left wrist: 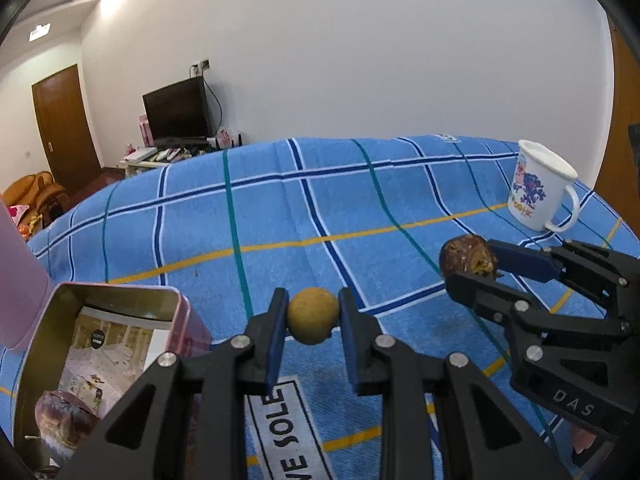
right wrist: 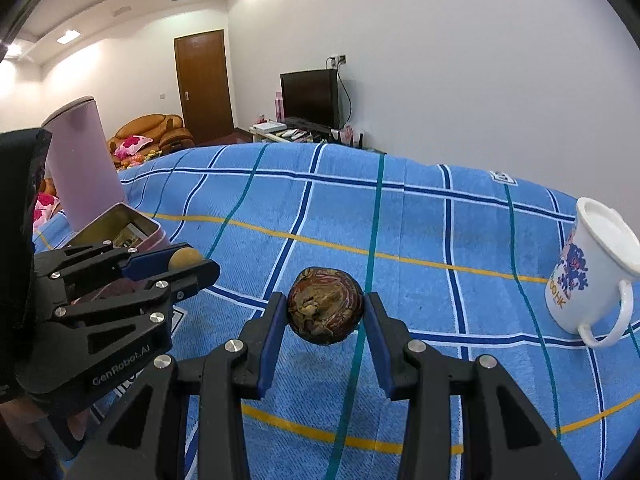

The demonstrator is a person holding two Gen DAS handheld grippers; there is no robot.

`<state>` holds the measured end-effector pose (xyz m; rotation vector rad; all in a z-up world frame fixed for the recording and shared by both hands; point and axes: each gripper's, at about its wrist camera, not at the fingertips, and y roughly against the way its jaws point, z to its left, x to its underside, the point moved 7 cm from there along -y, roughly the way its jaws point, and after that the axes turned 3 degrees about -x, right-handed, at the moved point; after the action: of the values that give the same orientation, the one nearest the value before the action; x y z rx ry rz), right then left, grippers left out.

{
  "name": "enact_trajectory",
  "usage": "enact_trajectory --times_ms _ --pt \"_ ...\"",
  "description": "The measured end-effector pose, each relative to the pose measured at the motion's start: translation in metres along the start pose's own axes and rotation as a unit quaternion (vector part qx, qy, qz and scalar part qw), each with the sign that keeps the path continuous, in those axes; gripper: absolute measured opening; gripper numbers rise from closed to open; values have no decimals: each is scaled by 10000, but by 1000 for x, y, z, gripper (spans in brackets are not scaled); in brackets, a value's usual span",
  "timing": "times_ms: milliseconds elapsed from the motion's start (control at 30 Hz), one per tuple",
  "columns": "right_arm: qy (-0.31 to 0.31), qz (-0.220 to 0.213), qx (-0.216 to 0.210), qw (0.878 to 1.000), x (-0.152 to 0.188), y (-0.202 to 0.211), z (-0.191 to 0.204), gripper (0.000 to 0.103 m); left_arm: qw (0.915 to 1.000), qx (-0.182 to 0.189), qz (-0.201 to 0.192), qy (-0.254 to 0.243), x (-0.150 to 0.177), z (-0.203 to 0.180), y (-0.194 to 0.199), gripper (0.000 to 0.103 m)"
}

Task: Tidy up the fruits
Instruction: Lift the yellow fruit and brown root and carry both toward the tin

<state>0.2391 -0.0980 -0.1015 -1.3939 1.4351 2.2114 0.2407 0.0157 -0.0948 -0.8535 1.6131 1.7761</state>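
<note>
Your left tongs [left wrist: 313, 316] are clamped on a small tan round fruit [left wrist: 313, 315], both blue pads pressed against its sides, and it hangs clear of the blue plaid cloth [left wrist: 280, 208] that covers the tabletop. Your right tongs [right wrist: 325, 311] are closed on a larger dark brown mottled fruit [right wrist: 325, 310], gripped at its widest part and also lifted off the cloth.

Going left to right in the left wrist view: a pink upright container [left wrist: 18, 272] stands at the near left edge, and just beside it sits an open pink tin [left wrist: 188, 320] with a gold inside. That view looks down into the tin, where you can see a printed card and another dark brown fruit [left wrist: 64, 420] lying in the near corner. Next come your left tongs with the tan fruit, then the right tongs [left wrist: 472, 268] seen from the side, then a white printed mug [left wrist: 536, 188] near the far right edge.

The right wrist view gives you less of the tin [right wrist: 132, 232]: only its rim and a sliver of the card show, and the fruit inside is hidden. It does show the pink container's [right wrist: 86, 160] full height and rounded top, the left tongs [right wrist: 188, 264] from the side with the tan fruit [right wrist: 185, 259] peeping between the pads, and the mug [right wrist: 588, 280] well to the right, its mouth and handle plain.
</note>
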Motion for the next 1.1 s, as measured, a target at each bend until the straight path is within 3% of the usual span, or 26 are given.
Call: enact_trajectory --times_ms 1100 --pt "122 -865 152 9961 -9 34 3 41 9977 -91 -674 -80 -2 -3 30 27"
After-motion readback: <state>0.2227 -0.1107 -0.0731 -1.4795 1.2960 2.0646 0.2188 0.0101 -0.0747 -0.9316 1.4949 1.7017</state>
